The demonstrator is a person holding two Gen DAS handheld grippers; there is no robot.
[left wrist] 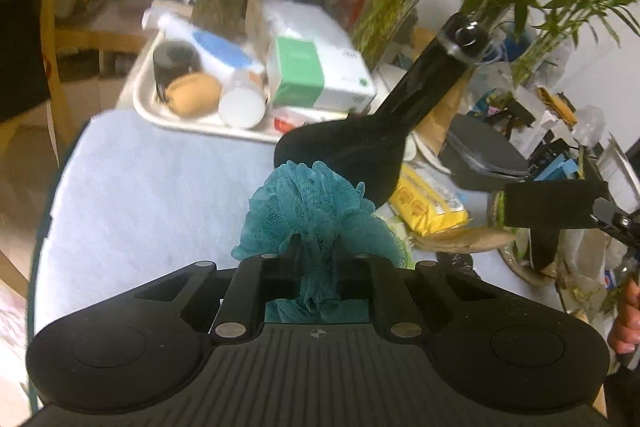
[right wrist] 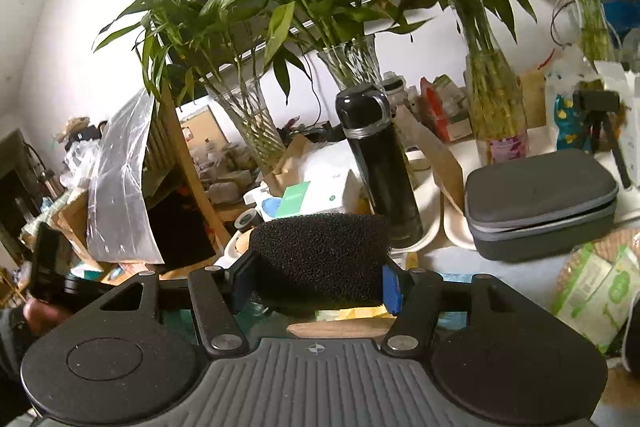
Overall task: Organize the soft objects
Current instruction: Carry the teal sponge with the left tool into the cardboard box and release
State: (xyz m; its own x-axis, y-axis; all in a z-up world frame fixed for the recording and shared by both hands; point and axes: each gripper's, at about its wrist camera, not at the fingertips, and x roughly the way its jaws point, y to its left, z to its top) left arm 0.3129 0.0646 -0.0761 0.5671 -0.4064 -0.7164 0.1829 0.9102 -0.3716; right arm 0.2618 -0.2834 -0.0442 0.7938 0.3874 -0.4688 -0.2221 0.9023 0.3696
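Note:
My left gripper (left wrist: 318, 247) is shut on a teal mesh bath pouf (left wrist: 310, 207) and holds it above the light blue cloth (left wrist: 152, 195). My right gripper (right wrist: 316, 281) is shut on a black foam sponge (right wrist: 320, 257), held up in the air; in the left wrist view the sponge (left wrist: 548, 205) shows at the right edge. A tan round sponge (left wrist: 194, 93) lies in the cream tray (left wrist: 148, 109) at the back left.
A black flask (left wrist: 424, 83) (right wrist: 380, 167) stands close ahead of both grippers, with a black rounded object (left wrist: 344, 155) below it. The tray holds boxes and bottles. Glass vases of bamboo (right wrist: 352, 63), a grey zip case (right wrist: 540, 207) and yellow packets (left wrist: 432, 203) crowd the right.

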